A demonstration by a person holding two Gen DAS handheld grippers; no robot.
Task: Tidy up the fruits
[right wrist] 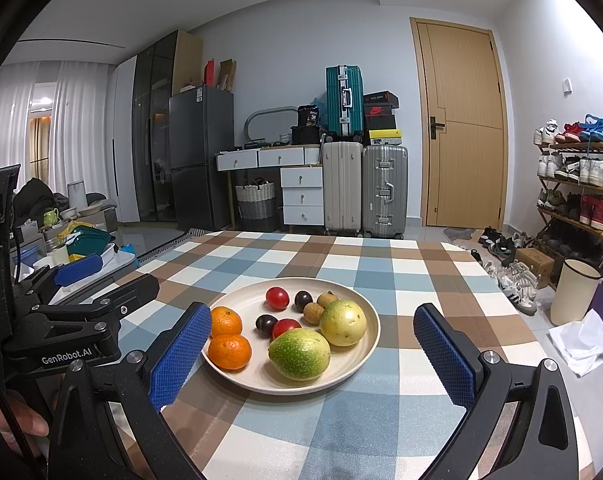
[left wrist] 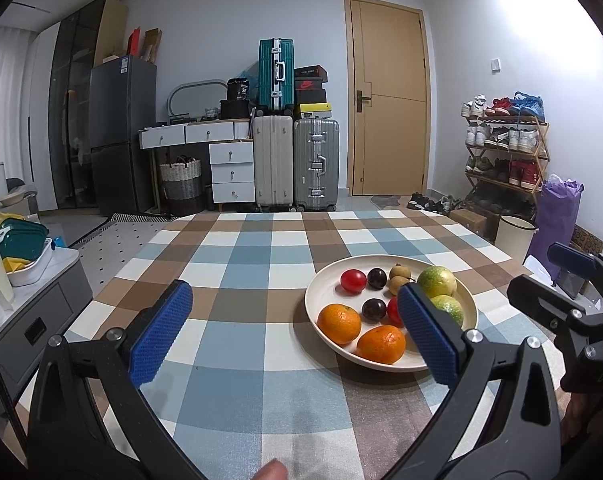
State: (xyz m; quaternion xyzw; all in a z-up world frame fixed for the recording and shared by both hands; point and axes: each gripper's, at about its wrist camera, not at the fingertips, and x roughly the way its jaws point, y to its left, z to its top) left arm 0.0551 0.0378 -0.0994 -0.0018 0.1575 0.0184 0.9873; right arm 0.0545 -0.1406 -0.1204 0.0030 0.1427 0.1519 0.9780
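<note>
A cream plate (right wrist: 237, 376) (left wrist: 381, 363) sits on the checkered tablecloth. It holds two oranges (right wrist: 229, 352) (left wrist: 381, 344), two red tomatoes (right wrist: 277, 297) (left wrist: 353, 280), two dark plums (right wrist: 303, 300) (left wrist: 377, 278), two brown longans (right wrist: 313, 313) (left wrist: 399, 271) and two green-yellow passion fruits (right wrist: 299, 354) (left wrist: 436, 281). My left gripper (left wrist: 295, 332) is open, empty, hovering left of the plate with its right finger over the plate's near rim. My right gripper (right wrist: 313, 354) is open and empty, its fingers standing on either side of the plate.
The tablecloth (left wrist: 237, 264) covers the table ahead. Beyond the far edge stand suitcases (left wrist: 297, 164), white drawers (left wrist: 232, 172) and a door (left wrist: 389, 96). A shoe rack (right wrist: 577, 184) and a cream bin (right wrist: 573, 292) are on the right, a cluttered side cabinet (left wrist: 25, 264) on the left.
</note>
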